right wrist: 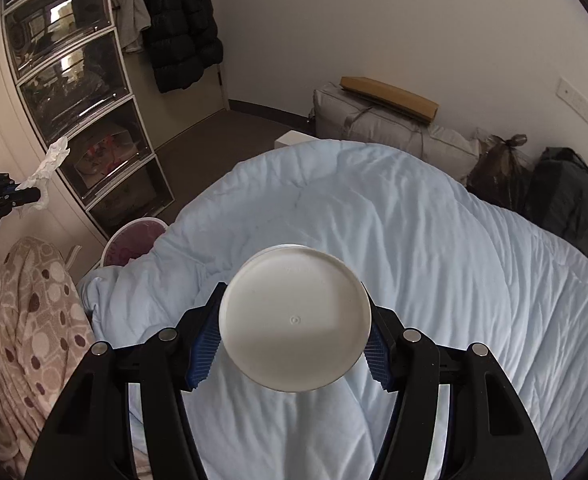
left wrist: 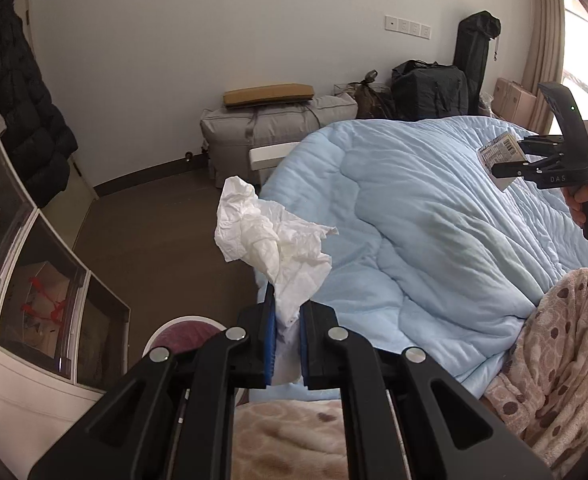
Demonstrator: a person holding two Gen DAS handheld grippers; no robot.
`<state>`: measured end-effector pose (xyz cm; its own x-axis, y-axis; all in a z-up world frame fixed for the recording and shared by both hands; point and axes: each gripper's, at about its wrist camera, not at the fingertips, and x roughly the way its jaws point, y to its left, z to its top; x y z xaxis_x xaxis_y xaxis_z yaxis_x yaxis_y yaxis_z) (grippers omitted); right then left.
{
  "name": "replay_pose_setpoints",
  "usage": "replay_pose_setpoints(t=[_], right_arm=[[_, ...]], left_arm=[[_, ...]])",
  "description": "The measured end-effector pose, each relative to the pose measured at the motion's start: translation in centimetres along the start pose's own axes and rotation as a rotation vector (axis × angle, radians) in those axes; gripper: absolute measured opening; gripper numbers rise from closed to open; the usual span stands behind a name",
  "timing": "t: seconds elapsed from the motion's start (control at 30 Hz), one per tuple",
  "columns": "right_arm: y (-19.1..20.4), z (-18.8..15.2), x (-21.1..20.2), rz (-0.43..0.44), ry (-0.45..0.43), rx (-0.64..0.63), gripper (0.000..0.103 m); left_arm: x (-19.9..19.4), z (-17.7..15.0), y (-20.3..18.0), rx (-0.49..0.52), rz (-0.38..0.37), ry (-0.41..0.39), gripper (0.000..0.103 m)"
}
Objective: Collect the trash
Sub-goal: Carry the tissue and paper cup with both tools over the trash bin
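the left gripper (left wrist: pixel 286 344) pinches a crumpled tissue (left wrist: pixel 272 240). the right gripper (right wrist: pixel 294 336) clamps a white cup (right wrist: pixel 294 320) over the blue duvet (right wrist: pixel 414 240), bin (right wrist: pixel 134 236) at ten o'clock.

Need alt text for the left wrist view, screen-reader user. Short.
The left gripper is shut on a crumpled white tissue, held over the edge of a bed with a light blue comforter. At far right, the right gripper grips a white container with a barcode label. A bin stands on the floor below.
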<state>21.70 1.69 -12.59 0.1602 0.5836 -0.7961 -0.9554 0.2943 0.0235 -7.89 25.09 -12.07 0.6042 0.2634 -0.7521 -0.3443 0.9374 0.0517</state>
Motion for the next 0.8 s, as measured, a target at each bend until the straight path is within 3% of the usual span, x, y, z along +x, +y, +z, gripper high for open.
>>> replay_pose_setpoints(t=[0.27,0.47,0.57,0.7,0.8], right_arm=[[7.9,5.6,5.0,0.078,0.044,-0.148,0.059],[14.1,9.0,8.7,0.159,0.074,-0.244,0.059],[17.3,10.2,10.6,0.208,0.092,-0.301,0.059],[21.7,11.5,13.4,0.285,0.117,-0.402,0.059],[24.6,12.0,15.4,0.349,0.125,-0.487,0.059]], left_arm=[[0.0,-2.8,7.8,-0.13,0.022,0.012,0.009],[1.3,-5.2,12.5,-0.171,0.046,0.041,0.009],[2.5,-6.4,14.4,-0.166,0.021,0.054,0.009],[4.5,-8.5,17.0,-0.126,-0.075,0.05,0.009],[6.3,-9.8,18.4,-0.071,-0.081,0.086,0.009]])
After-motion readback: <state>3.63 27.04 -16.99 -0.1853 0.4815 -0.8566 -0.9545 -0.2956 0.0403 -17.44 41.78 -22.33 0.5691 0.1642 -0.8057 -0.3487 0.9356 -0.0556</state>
